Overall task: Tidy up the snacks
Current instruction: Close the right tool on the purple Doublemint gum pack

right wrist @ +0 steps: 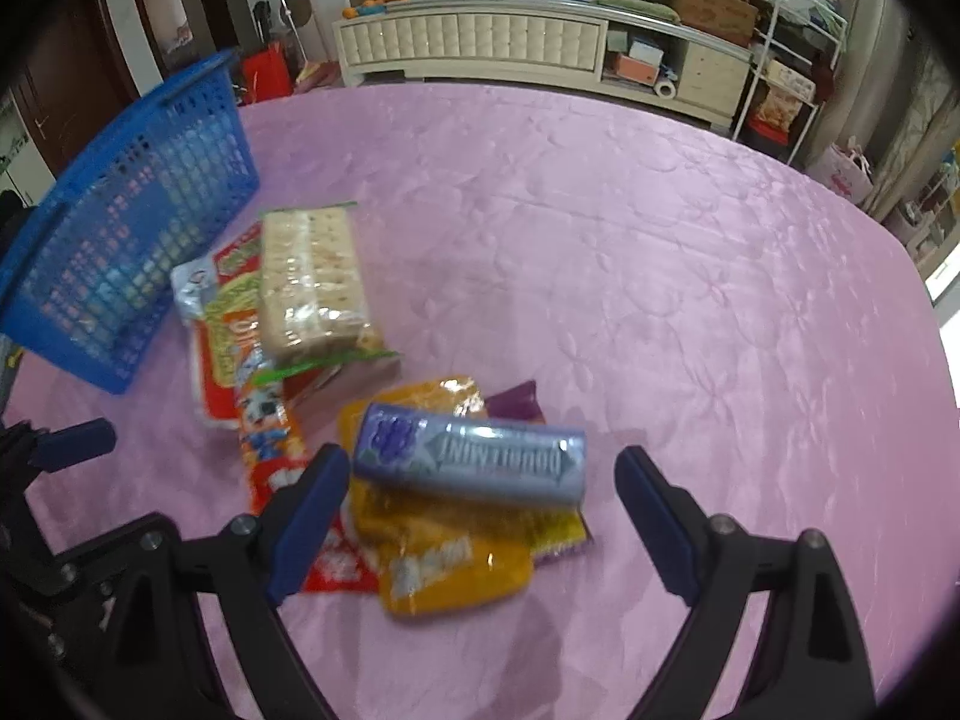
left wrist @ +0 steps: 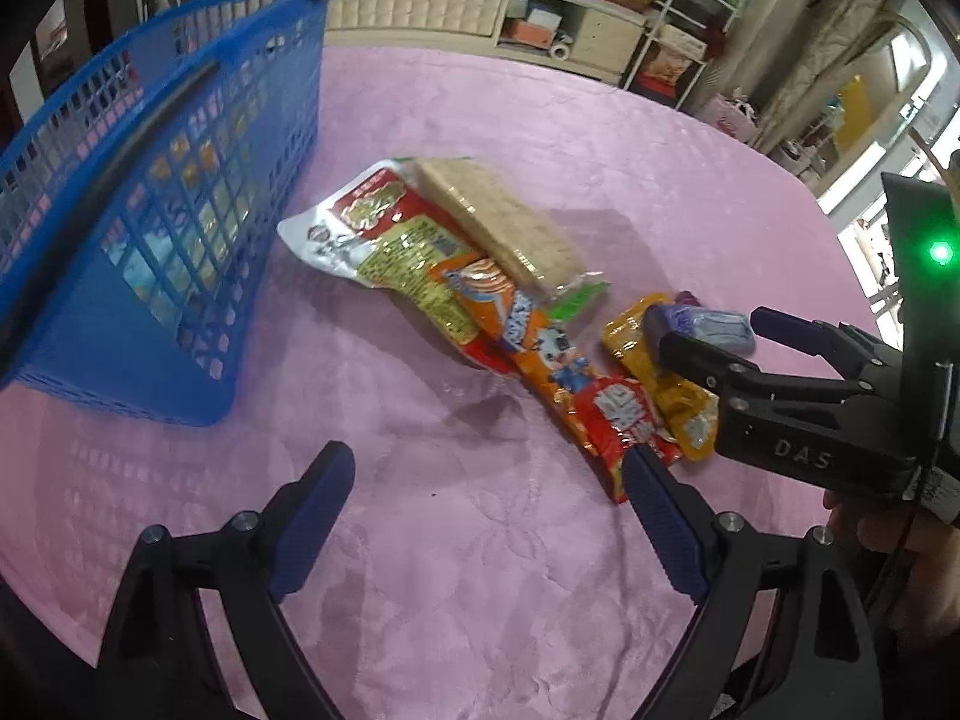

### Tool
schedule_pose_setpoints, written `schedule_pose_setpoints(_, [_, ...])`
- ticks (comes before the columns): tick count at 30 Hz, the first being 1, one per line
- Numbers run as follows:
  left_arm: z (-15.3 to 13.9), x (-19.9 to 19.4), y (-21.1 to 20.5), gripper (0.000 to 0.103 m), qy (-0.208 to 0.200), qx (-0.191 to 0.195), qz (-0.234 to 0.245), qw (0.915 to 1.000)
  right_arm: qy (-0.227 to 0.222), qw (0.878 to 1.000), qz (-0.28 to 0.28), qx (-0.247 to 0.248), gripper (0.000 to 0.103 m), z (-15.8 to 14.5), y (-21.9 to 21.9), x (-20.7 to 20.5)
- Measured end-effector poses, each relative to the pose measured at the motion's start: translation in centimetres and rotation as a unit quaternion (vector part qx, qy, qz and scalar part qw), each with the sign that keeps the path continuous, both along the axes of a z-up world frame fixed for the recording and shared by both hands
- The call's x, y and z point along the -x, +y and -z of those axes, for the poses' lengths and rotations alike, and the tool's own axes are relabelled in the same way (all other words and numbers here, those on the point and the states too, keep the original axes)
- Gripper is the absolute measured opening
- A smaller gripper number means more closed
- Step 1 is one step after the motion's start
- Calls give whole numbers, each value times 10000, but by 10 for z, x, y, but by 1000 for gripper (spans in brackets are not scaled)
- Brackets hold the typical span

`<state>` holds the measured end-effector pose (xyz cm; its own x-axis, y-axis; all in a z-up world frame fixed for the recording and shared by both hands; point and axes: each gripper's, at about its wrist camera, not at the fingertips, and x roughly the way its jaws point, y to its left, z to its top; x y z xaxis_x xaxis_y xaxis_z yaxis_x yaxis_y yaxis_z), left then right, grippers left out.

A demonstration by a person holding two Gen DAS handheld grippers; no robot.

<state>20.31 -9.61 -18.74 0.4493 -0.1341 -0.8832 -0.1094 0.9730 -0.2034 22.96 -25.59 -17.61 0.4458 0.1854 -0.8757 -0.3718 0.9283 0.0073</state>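
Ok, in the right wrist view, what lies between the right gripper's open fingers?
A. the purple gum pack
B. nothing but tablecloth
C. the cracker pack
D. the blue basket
A: the purple gum pack lies across the yellow packet, framed by the right gripper, whose fingers stand wide and apart from it.
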Motion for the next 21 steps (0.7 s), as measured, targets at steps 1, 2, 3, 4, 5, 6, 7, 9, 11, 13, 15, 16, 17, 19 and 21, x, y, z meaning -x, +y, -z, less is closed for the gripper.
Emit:
schedule_pose_setpoints(1, [1, 0, 1, 89, 12, -21, -26, 10000, 4, 10000, -21, -20, 92, 3, 2, -2])
schedule_pose_setpoints(2, [1, 1, 2, 89, 13, -38, -36, 10000, 19, 10000, -38, -14, 92, 5, 3, -3])
schedule_pose_setpoints(3, [1, 1, 2, 89, 29, -56, -43, 10000, 38, 10000, -42, 5, 92, 8, 4, -4])
schedule_pose_setpoints(4, [2, 1, 3, 89, 39, -55, -52, 10000, 34, 10000, -69, -42, 90, 9, 4, -5])
schedule_pose_setpoints(5, [1, 1, 3, 89, 34, -44, -60, 10000, -4, 9999, -86, -111, 88, 9, 4, -4])
schedule_pose_setpoints(6, [1, 1, 4, 89, 28, -37, -77, 10000, -11, 9999, -96, -138, 88, 10, 4, -4])
schedule_pose_setpoints(7, [1, 2, 4, 89, 24, -26, -92, 10000, -12, 9998, -121, -174, 88, 9, 4, -4])
schedule_pose_setpoints(9, [0, 2, 5, 89, 31, -4, -98, 9999, -50, 9996, -121, -241, 87, 7, 2, -3])
schedule_pose_setpoints(11, [-1, 3, 3, 89, 1, -16, -84, 10000, -90, 9996, -142, -234, 87, 7, 0, 0])
schedule_pose_setpoints(13, [-3, 4, 1, 89, -34, 9, -43, 10000, -134, 9997, -151, -162, 87, 6, 0, 3])
schedule_pose_setpoints(15, [-5, 2, -2, 89, -11, 79, 10, 10000, -210, 9995, -106, -216, 87, 0, -5, 3])
schedule_pose_setpoints(16, [-6, 1, -4, 89, -5, 109, 23, 9999, -253, 9993, -92, -271, 87, -4, -7, 6])
schedule_pose_setpoints(17, [-6, 0, -6, 89, 1, 127, 23, 9999, -305, 9989, -69, -345, 87, -9, -10, 8])
schedule_pose_setpoints(19, [-7, -4, -10, 89, -5, 144, 6, 9999, -377, 9982, -22, -462, 87, -16, -16, 12])
schedule_pose_setpoints(21, [-6, -10, -15, 89, 60, 132, -75, 9999, -426, 9978, 41, -515, 87, -21, -23, 15])
